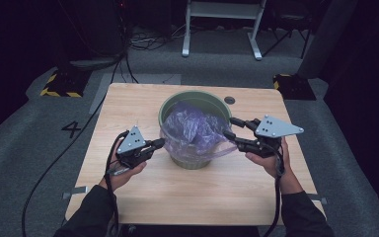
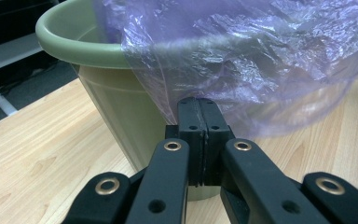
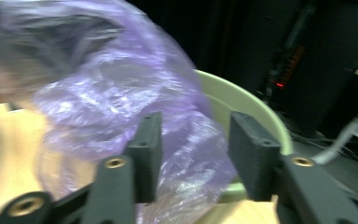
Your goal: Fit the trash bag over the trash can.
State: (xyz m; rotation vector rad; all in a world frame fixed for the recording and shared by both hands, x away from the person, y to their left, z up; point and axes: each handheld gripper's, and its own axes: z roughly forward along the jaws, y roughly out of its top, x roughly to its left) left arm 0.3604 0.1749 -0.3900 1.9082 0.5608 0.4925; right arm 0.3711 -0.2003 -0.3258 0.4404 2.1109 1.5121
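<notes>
Clamped tight, my left gripper (image 2: pixel 199 122) has its jaws pressed together on a fold of the purple plastic bag (image 1: pixel 197 129), just beside the left wall of the green bucket (image 1: pixel 175 104); the pinched film itself is hidden between the pads. That bucket stands mid-table, nearer the far edge, with bare wooden table (image 1: pixel 128 103) open on both sides and toward me. Thin, crinkled and see-through, the bag sits in the bucket and spills over the rim on my side, so the bucket's inside is out of sight. Right of the bucket, my right gripper (image 1: pixel 233 129) has its jaws parted at the rim, no earlier look to compare; in its own blurred view film lies between them, and I cannot tell whether either pad touches it.
</notes>
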